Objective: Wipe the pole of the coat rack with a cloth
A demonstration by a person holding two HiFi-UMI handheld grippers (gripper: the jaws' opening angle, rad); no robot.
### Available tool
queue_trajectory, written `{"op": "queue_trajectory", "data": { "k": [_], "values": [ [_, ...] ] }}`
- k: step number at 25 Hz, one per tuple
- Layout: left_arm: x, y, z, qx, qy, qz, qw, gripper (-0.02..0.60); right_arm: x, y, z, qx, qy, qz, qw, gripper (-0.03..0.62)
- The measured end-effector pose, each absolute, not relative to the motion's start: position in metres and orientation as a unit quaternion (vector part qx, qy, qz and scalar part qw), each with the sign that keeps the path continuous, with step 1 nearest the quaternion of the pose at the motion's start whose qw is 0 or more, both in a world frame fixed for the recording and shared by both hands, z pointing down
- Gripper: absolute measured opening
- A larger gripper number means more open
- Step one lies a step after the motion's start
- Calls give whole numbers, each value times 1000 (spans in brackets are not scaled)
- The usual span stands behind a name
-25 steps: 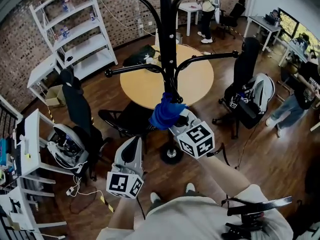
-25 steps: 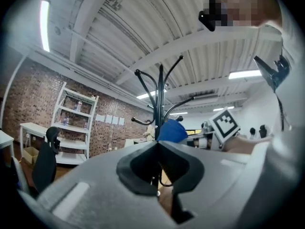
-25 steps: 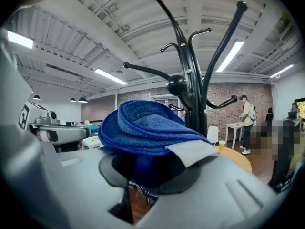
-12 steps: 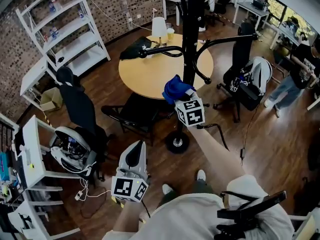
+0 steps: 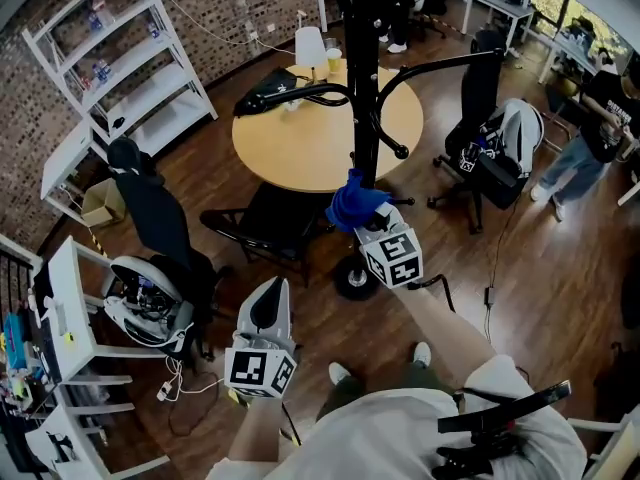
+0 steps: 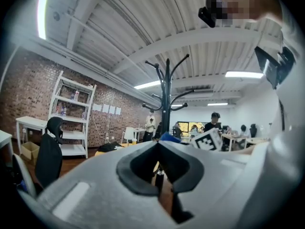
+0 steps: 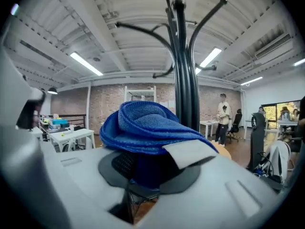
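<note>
The black coat rack pole (image 5: 364, 88) rises from its round base (image 5: 354, 280) in front of me, with curved hooks branching off. My right gripper (image 5: 352, 211) is shut on a folded blue cloth (image 5: 354, 202), and the cloth rests against the lower pole. In the right gripper view the blue cloth (image 7: 145, 128) fills the jaws, with the pole (image 7: 184, 70) just behind it to the right. My left gripper (image 5: 266, 313) hangs low at the left, away from the rack, shut with nothing in it. The left gripper view shows the pole (image 6: 166, 99) in the distance.
A round wooden table (image 5: 320, 138) stands behind the rack, with a black chair (image 5: 270, 223) tucked at its near side. Office chairs (image 5: 150, 223) and white shelving (image 5: 120, 68) are on the left. Another chair with bags (image 5: 490, 158) stands to the right. A person (image 5: 600, 118) stands at the far right.
My right gripper with the cloth has slid down the pole, after rising half a second ago. The left gripper has hardly moved.
</note>
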State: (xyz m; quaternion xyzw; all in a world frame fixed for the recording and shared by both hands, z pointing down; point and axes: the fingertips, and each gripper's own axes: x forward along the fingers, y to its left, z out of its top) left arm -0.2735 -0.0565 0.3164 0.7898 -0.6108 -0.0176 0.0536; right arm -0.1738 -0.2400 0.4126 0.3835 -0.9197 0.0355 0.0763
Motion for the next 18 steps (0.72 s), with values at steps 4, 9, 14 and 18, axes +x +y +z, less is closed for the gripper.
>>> {"op": "queue_trajectory", "data": {
  "k": [4, 9, 14, 18],
  "values": [
    [-237, -67, 310, 772, -635, -12, 28, 0, -103, -208, 368, 356, -933, 31, 48, 103],
    [-187, -93, 348, 735, -676, -3, 50, 0, -43, -202, 368, 296, -953, 23, 54, 103],
    [-158, -126, 433, 709, -703, -23, 55, 0, -35, -203, 448, 218, -973, 9, 69, 103],
    [-159, -141, 530, 702, -711, -13, 37, 0, -62, -234, 533, 195, -979, -24, 58, 103]
  ]
}}
